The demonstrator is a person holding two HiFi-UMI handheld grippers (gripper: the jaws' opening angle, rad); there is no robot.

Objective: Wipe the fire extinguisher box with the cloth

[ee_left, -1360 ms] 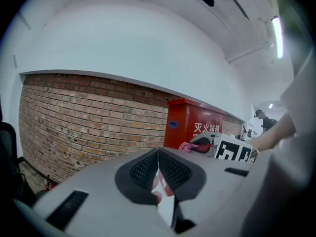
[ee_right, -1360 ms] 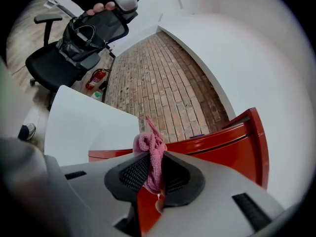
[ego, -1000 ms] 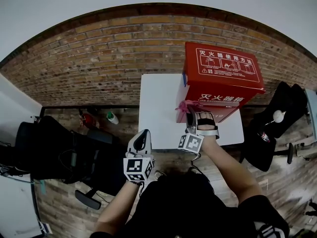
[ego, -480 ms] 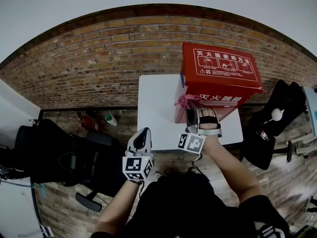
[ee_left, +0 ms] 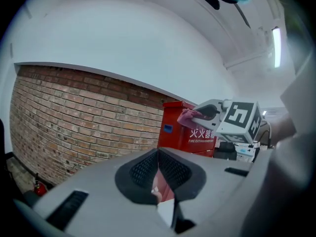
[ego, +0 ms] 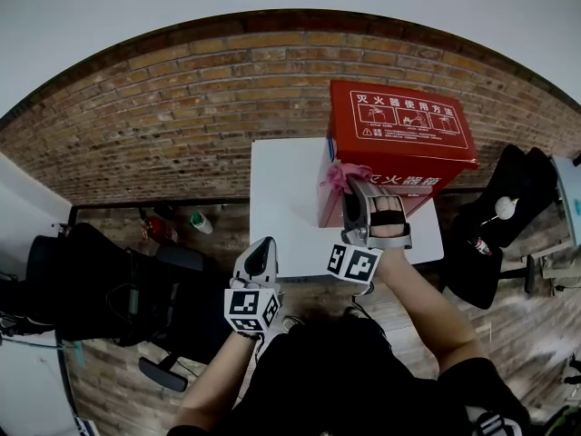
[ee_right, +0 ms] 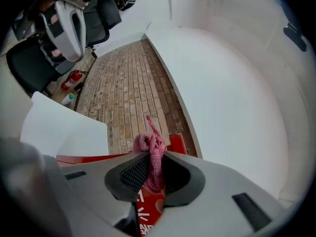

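The red fire extinguisher box (ego: 399, 143) stands on a white table (ego: 281, 207) against a brick wall. My right gripper (ego: 349, 185) is shut on a bunched pink cloth (ego: 337, 174), which it presses to the box's front left corner just under the lid. In the right gripper view the cloth (ee_right: 152, 149) sticks out between the pads over the red box (ee_right: 98, 158). My left gripper (ego: 261, 248) hangs shut and holds nothing, at the table's near edge and away from the box. The left gripper view shows the box (ee_left: 175, 127) and the cloth (ee_left: 189, 116) ahead.
A black office chair (ego: 91, 280) stands left of the table. A small red extinguisher (ego: 154, 228) and a green-capped bottle (ego: 201, 221) sit on the floor by the wall. Black bags (ego: 508, 207) lie to the right of the table.
My right gripper has slid the pink cloth up the box's front left corner, from low on the front face to just below the lid. The left gripper has stayed put.
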